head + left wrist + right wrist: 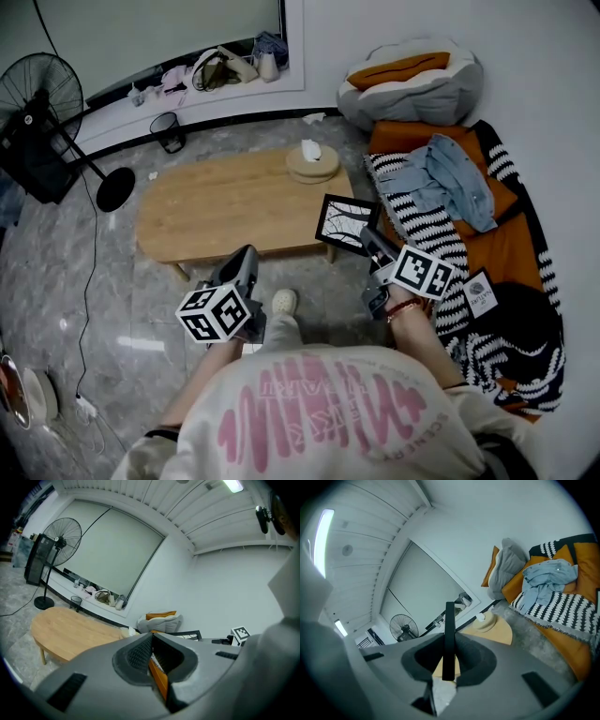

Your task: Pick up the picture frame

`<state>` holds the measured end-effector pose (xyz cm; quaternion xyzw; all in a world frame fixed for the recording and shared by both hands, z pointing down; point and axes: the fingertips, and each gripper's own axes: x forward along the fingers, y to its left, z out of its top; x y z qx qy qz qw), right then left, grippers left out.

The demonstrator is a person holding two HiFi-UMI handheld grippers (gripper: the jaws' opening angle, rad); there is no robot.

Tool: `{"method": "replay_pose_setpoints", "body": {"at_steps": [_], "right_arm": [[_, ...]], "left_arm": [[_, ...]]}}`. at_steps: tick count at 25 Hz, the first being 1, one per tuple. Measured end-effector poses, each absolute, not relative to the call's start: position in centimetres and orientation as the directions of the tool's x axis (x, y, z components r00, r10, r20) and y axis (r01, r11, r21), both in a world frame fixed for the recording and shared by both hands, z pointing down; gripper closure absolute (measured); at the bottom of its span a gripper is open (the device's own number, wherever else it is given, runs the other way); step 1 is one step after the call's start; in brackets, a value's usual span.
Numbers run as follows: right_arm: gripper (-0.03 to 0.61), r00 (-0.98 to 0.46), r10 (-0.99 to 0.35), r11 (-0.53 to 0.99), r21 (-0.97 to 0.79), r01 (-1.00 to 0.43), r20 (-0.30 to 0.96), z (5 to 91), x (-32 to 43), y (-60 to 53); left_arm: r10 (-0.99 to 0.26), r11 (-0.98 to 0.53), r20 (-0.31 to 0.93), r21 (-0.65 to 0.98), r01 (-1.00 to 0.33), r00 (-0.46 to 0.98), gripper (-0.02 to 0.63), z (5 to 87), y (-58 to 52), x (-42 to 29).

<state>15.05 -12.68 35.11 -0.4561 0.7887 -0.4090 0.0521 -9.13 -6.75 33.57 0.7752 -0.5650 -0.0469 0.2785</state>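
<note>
Nearest the head camera is the person's pale shirt with pink print [319, 412]. Beyond it the left gripper [246, 265] is held over the grey floor [112, 291], just short of the near edge of the wooden table [225, 202]. The right gripper [373, 242] is raised to the right of the table's near right corner. It pinches the black picture frame [343, 221] at the frame's near right corner, and the frame appears tilted and clear of the tabletop, with the striped blanket [427, 225] to its right. In the left gripper view the jaws of the left gripper [151, 637] are pressed together at the tips with nothing between them. The orange seen lower in the gap appears to be background, and the table [70, 630] lies ahead on the left. In the right gripper view the right gripper [449, 656] is clamped on the picture frame [449, 620], which is seen edge-on as a dark upright bar between the pads, with the table [494, 630] beyond. Judged from these views, the grasp is made and the lift is largely accomplished. The next move calls for steady clamping pressure, since a hold at one corner lets the frame pivot, and for clearance from the table edge.
</note>
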Motion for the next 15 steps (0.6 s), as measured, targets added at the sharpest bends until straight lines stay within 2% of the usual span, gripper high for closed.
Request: {"method": "replay_pose_setpoints", "body": {"at_steps": [15], "right_arm": [[0.503,-0.573,-0.759,0.223,-0.702,-0.676,0.311,36.3,15.0,-13.0]], "left_arm": [[-0.903,-0.178,0.267,0.484,-0.857,0.338,0.611,34.4,-6.7,-10.3]]}}
